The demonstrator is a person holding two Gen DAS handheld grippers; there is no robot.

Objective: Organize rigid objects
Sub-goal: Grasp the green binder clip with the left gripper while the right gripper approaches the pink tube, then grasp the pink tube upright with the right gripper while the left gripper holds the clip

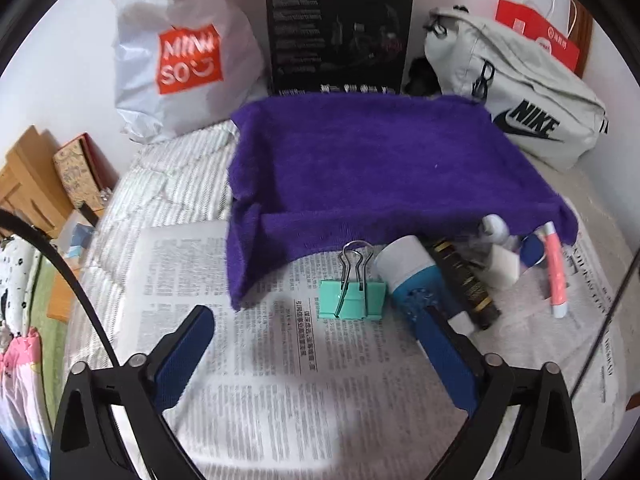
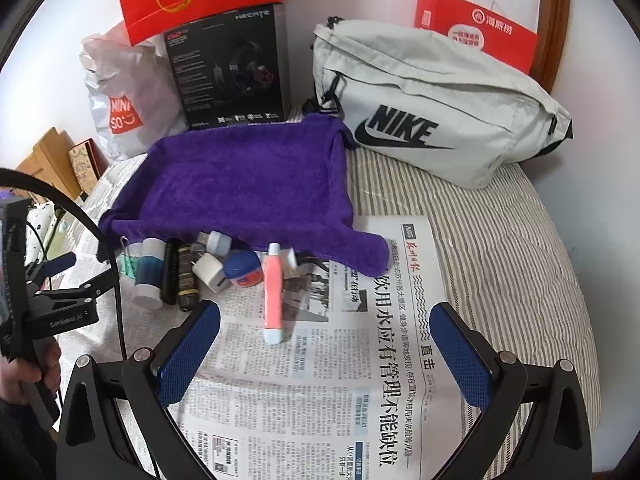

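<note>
Several small items lie in a row on the newspaper (image 1: 280, 392) along the front edge of a purple towel (image 1: 372, 164): a mint binder clip (image 1: 352, 298), a white-and-blue bottle (image 1: 412, 276), a black-and-gold tube (image 1: 468, 284), a white plug (image 1: 504, 264), a blue jar (image 1: 532, 250) and a pink tube (image 1: 556, 264). My left gripper (image 1: 314, 314) is open just in front of the clip, its right finger beside the bottle. My right gripper (image 2: 325, 312) is open over the newspaper (image 2: 360, 380), with the pink tube (image 2: 274, 292) just ahead and left of centre. Nothing is held.
Behind the towel (image 2: 248, 188) stand a white Miniso bag (image 1: 176, 56), a black headset box (image 1: 340, 28), a grey Nike bag (image 2: 432, 112) and red paper bags (image 2: 476, 28). Striped bedding (image 2: 500, 248) lies to the right. Wooden furniture (image 1: 28, 184) stands off the left edge.
</note>
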